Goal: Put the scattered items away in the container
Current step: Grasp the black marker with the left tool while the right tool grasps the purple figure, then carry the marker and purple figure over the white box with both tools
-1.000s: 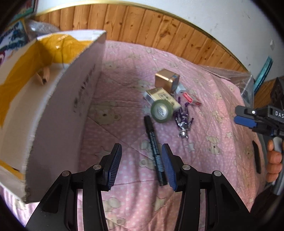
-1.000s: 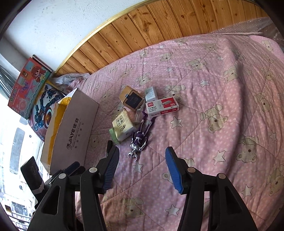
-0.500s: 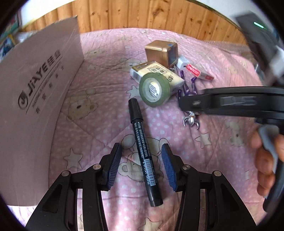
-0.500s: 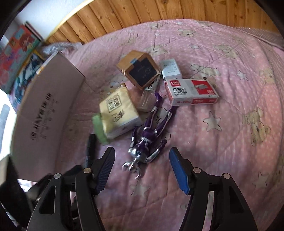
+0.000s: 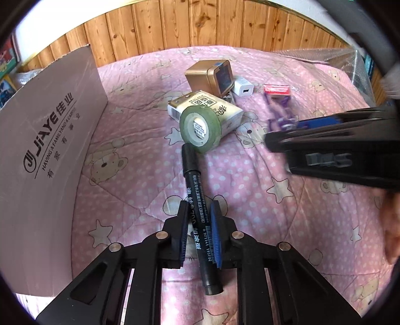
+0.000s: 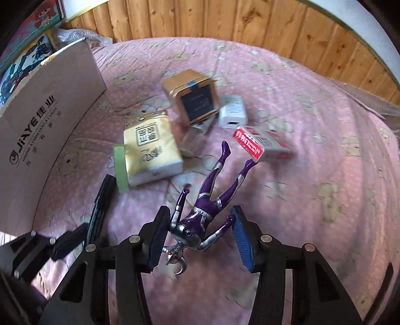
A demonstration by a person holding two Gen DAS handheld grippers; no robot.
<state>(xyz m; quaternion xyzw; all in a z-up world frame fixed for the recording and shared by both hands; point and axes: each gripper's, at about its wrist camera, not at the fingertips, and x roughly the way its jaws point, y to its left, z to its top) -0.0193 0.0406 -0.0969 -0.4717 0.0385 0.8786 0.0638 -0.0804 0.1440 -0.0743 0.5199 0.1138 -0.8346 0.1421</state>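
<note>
On the pink quilt point(image 5: 130, 190), my left gripper point(image 5: 198, 226) has closed on the marker point(image 5: 197, 207), its length running along the fingers. My right gripper point(image 6: 200, 240) straddles the purple figure point(image 6: 207, 207), apparently not yet touching. The box point(image 5: 50, 140) stands left.

Pink quilt point(image 5: 140, 175), bear-and-star print, covers whole work surface. Wood-panel wall point(image 6: 225, 20) behind it, white wall point(image 6: 370, 22) above panelling. Bubble wrap point(image 5: 325, 53) at far right edge. Colourful picture boxes point(image 6: 27, 32) stacked far left, partly cropped.
</note>
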